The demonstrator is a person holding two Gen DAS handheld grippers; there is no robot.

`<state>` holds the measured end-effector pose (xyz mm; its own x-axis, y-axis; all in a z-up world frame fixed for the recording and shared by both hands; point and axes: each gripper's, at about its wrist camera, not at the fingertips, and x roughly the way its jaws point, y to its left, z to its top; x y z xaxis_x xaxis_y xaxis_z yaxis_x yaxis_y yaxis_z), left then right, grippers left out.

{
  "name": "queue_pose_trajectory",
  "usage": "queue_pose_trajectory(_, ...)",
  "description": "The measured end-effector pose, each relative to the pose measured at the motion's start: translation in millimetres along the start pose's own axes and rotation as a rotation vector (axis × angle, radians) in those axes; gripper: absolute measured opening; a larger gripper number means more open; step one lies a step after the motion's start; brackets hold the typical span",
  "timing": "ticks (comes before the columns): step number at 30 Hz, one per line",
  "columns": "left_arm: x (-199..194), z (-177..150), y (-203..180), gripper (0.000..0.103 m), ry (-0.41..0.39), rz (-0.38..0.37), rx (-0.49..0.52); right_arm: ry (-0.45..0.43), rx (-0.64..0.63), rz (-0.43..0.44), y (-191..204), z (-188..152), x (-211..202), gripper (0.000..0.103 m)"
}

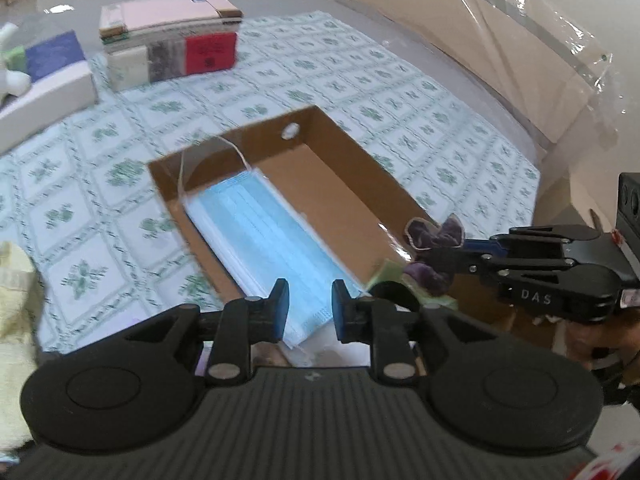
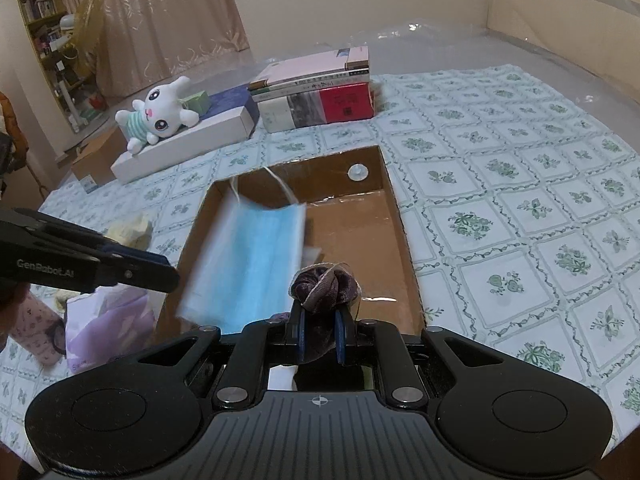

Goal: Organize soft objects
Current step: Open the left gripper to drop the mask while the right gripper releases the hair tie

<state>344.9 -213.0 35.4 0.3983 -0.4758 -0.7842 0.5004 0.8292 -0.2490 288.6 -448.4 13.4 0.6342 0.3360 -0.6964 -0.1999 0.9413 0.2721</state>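
An open brown cardboard box (image 1: 352,184) (image 2: 404,240) sits on the patterned cloth. A stack of blue face masks (image 1: 264,236) (image 2: 248,264) lies along its left side, ear loops sticking up. My left gripper (image 1: 307,300) is open and empty just above the masks' near end; it shows from the side in the right wrist view (image 2: 160,270). My right gripper (image 2: 320,322) is shut on a dark purple velvet scrunchie (image 2: 324,286) (image 1: 434,240) and holds it over the box's near right corner.
A stack of books (image 2: 320,92) (image 1: 172,44) stands behind the box. A white plush rabbit (image 2: 160,114) lies on a white box (image 2: 188,140) at back left. A pale yellow cloth (image 1: 12,320) (image 2: 128,232) and a purple packet (image 2: 112,320) lie left of the box.
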Motion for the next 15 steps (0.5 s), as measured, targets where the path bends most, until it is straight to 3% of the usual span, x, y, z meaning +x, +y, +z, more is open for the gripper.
queue_pose_trajectory(3,-12.2,-9.0,1.0,0.03,-0.057,0.061,0.021,-0.001,0.005,0.001,-1.6,0.5,4.1,0.014)
queue_pose_trajectory(5,-21.1,-16.8,-0.9,0.043,-0.102,0.098,0.033,0.0,0.006,0.003,-1.8,0.6,6.7,0.014)
queue_pose_trajectory(15,-49.2,-50.9,-8.0,0.056,-0.276,0.205,0.08,-0.022,-0.006,-0.016,0.6,5.8,15.9,0.015)
